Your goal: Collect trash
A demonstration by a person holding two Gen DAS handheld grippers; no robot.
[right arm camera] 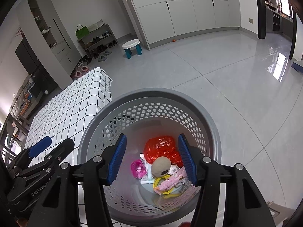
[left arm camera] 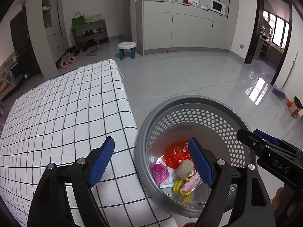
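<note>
A grey perforated waste basket [left arm camera: 189, 102] [right arm camera: 151, 94] stands on the floor beside the table. In it lie a red plastic bag [left arm camera: 175, 152] [right arm camera: 160, 147], a pink crumpled piece [left arm camera: 161, 171] [right arm camera: 138, 167], a beige round lump [left arm camera: 184, 167] [right arm camera: 161, 165], a yellow ring [left arm camera: 178, 187] [right arm camera: 158, 182] and pink wrappers [right arm camera: 170, 185]. My left gripper [left arm camera: 151, 161] is open and empty, over the table edge and the basket's left rim. My right gripper [right arm camera: 152, 159] is open and empty, above the basket's mouth. The right gripper also shows in the left wrist view [left arm camera: 265, 143].
A table with a white black-grid cloth [left arm camera: 66, 117] [right arm camera: 75, 102] stands left of the basket. Grey tiled floor [left arm camera: 189, 71] stretches ahead. A small white stool [left arm camera: 126, 50], a shoe rack [left arm camera: 89, 34] and grey cabinets [left arm camera: 189, 30] stand further off. A small bin [left arm camera: 295, 106] stands at right.
</note>
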